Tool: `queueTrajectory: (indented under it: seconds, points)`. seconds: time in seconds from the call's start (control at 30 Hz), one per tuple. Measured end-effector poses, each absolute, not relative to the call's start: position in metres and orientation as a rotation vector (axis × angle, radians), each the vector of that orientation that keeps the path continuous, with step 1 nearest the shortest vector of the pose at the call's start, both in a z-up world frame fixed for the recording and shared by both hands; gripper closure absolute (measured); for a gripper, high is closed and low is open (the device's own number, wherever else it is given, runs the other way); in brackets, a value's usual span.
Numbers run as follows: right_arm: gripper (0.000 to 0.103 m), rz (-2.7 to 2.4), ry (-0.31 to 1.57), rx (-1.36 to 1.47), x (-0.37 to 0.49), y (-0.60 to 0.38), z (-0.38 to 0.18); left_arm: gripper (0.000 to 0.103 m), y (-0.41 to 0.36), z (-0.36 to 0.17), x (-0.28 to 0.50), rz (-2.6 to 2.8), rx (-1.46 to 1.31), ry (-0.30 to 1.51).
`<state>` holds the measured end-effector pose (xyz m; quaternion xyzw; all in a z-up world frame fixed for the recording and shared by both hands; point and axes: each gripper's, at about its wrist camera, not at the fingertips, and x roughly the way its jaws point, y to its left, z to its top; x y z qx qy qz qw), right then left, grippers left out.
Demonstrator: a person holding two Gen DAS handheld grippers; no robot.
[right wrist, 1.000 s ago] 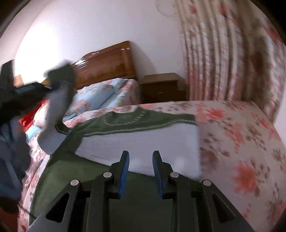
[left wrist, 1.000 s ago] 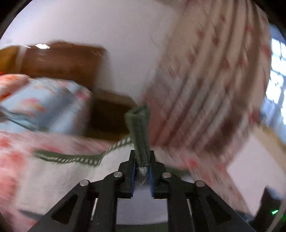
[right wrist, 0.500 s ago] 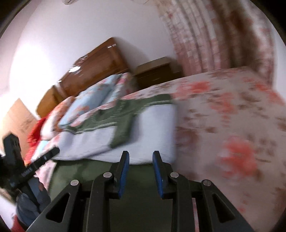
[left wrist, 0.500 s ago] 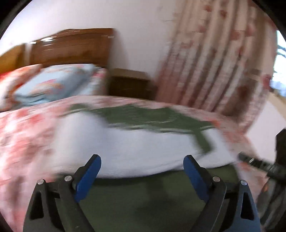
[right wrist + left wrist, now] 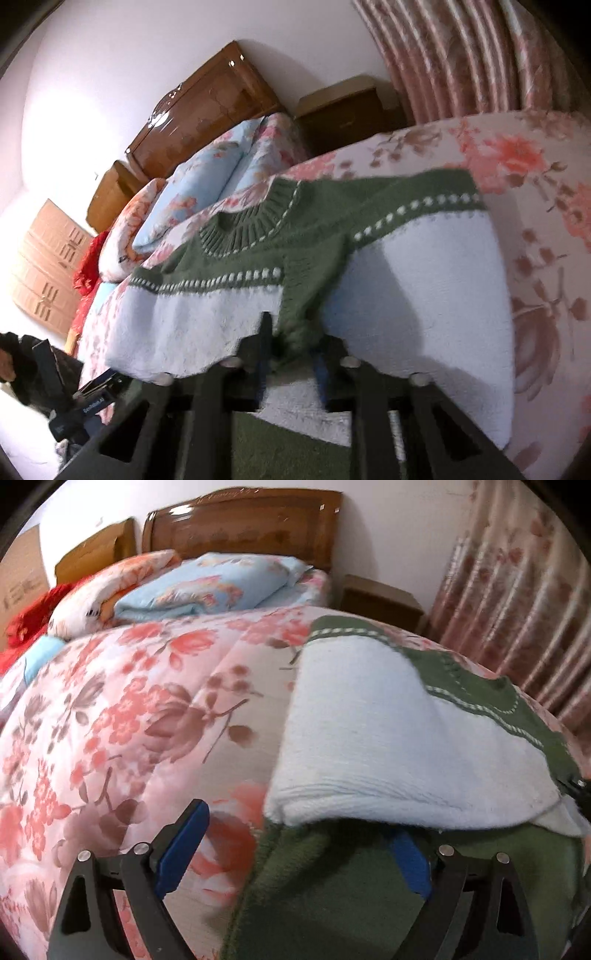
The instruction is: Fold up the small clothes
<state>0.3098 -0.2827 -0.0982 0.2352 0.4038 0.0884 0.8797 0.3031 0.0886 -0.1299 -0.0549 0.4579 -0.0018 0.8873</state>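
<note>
Bedroom in a home: bed with floral quilt (image 5: 129, 709), carved wooden headboard (image 5: 240, 520) and pillows (image 5: 207, 587) at far end, nightstand (image 5: 380, 598) and patterned curtains (image 5: 517, 590) right.

No text reads clearly. The cardboard box (image 5: 22, 579) against the wall carries dark printed marks, seen also in the right wrist view (image 5: 51, 266), but they cannot be made out. The left gripper (image 5: 88, 400), at the lower left of that view, bears a small white label, too blurred to read.
</note>
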Motion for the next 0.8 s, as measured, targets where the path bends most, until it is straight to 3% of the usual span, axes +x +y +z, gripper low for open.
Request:
queueTrajectory:
  seconds: [0.17, 0.37, 0.63, 0.8]
  points:
    - [0.092, 0.115, 0.698, 0.442, 0.274, -0.298, -0.071, 0.000, 0.091, -0.131, 0.304, -0.008, -0.119, 0.948]
    - [0.080, 0.062, 0.840, 0.360, 0.279, -0.301, -0.096, 0.000, 0.088, -0.129, 0.304, -0.012, -0.076, 0.960]
    - [0.079, -0.060, 0.652, 0.118, 0.259, -0.283, -0.045, 0.000, 0.065, -0.052, 0.281, -0.161, -0.070, 0.716]
    - [0.079, 0.063, 0.747, -0.055, 0.298, -0.227, -0.070, 0.000, 0.010, -0.072, 0.353, -0.294, -0.066, 0.848]
